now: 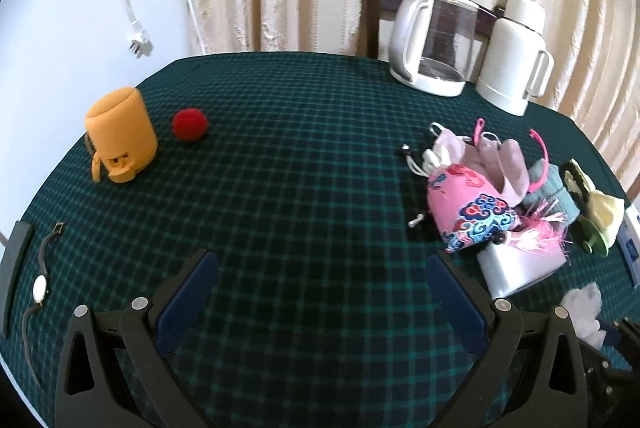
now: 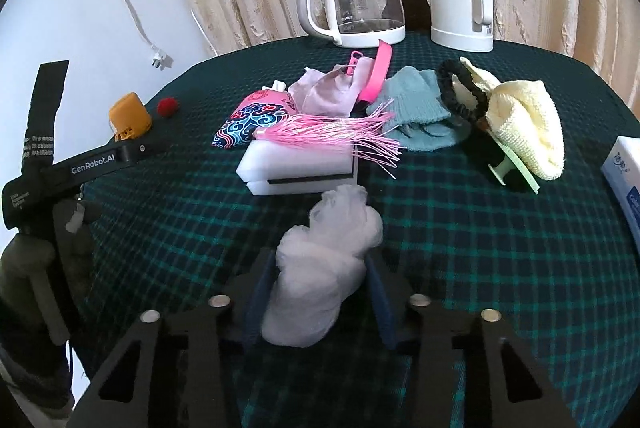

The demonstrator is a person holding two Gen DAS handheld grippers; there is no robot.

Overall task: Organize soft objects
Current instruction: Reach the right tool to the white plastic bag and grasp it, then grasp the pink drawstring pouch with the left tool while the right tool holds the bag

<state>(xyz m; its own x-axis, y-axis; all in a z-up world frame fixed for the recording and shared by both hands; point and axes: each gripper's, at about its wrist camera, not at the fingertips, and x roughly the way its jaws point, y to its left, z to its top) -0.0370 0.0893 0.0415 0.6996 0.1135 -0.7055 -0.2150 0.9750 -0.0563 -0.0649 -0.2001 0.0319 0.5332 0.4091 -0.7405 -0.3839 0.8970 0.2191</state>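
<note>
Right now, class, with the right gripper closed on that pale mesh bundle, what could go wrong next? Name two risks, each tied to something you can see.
1. The pale mesh bundle is fluffy and bulges past the right gripper, so it may slip or snag when lifted.
2. The pink tassel trails loose over the white foam block just ahead; moving forward could catch the strands and drag them off.

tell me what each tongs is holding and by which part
Right tongs grip the pale mesh pouf around its lower half; its top bulges free. Left tongs hold nothing, open over the tablecloth.
</note>
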